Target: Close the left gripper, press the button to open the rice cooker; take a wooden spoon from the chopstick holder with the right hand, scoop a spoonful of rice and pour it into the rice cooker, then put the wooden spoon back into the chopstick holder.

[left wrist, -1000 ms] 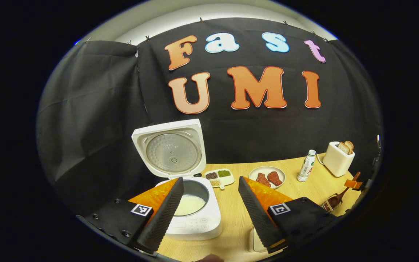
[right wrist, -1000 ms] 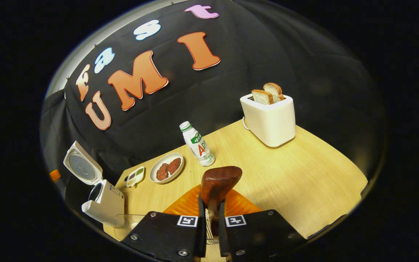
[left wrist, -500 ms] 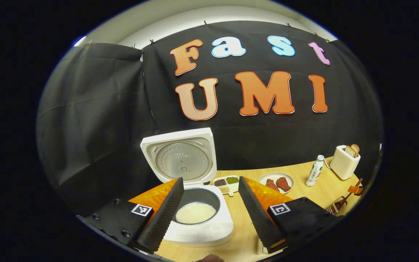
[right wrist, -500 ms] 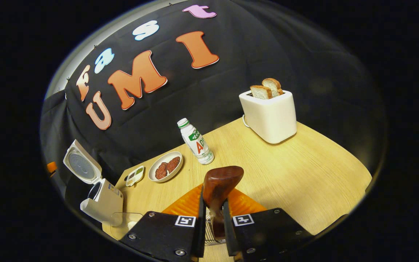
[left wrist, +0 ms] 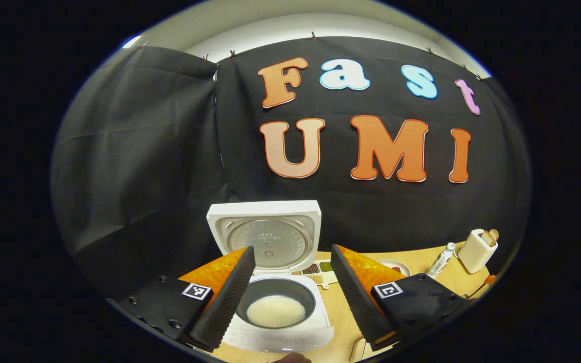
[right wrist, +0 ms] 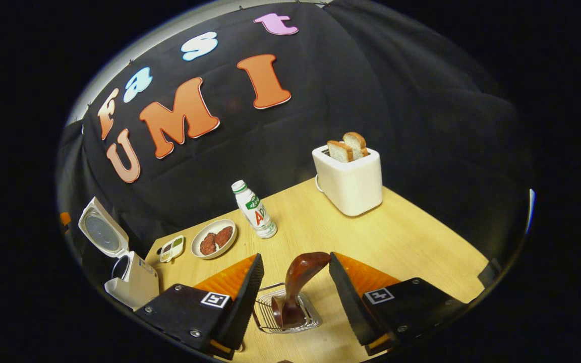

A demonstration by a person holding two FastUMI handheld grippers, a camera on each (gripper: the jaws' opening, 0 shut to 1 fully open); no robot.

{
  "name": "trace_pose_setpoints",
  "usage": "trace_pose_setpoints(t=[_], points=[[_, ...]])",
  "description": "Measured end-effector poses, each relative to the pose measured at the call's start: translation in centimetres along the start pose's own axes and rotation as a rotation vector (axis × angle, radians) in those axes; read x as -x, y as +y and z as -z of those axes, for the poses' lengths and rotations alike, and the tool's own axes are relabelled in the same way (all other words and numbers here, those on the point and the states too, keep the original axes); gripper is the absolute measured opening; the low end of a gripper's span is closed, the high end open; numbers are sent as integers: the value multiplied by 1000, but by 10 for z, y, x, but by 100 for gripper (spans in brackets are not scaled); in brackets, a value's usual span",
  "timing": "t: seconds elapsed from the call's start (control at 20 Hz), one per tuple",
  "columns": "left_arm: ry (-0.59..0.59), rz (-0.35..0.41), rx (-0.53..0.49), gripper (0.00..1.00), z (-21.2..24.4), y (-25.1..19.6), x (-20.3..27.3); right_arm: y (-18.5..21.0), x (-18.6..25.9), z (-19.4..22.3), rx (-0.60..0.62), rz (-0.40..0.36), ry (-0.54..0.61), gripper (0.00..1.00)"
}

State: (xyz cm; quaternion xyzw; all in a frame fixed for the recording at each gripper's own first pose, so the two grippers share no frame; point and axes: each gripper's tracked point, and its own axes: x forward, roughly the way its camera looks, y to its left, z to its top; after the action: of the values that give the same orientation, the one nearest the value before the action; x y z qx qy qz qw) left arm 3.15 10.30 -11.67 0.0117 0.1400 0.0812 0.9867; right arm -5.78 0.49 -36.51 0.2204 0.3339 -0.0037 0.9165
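while the rice cooker stands with its lid swung up against the black cloth, the left gripper hovers in front of it with its two fingers spread wide and nothing between them. white rice lies in the dark inner pot, seen through the gap between the fingers. in the right gripper view, the right gripper is also spread apart, its fingers standing clear on either side of the wooden spoon, touching neither side of it. the spoon stands tilted in the wire chopstick holder, bowl end up, leaning toward the right finger. the holder rests on the wooden table. farther back on the table a plate with two pieces of meat sits just beside a green-capped bottle, a small divided dish lies between the plate and the cooker, and a white toaster holding two slices of bread stands near the cloth wall.
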Motion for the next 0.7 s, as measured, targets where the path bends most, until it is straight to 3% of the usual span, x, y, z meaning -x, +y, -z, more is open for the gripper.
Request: trace_pose_setpoints(t=[0.2, 0.45, 0.6, 0.7], points=[[0, 24, 84, 99, -31, 14, -24, 3, 33, -47, 67, 34, -100, 88], [7, -24, 83, 99, -65, 45, -65, 14, 75, -97, 110, 56, -204, 93], [64, -95, 55, 98, -68, 72, -100, 20, 99, -119, 149, 82, -272, 94], [110, -78, 88, 99, -63, 72, -124, 21, 115, -124, 168, 103, -297, 94]])
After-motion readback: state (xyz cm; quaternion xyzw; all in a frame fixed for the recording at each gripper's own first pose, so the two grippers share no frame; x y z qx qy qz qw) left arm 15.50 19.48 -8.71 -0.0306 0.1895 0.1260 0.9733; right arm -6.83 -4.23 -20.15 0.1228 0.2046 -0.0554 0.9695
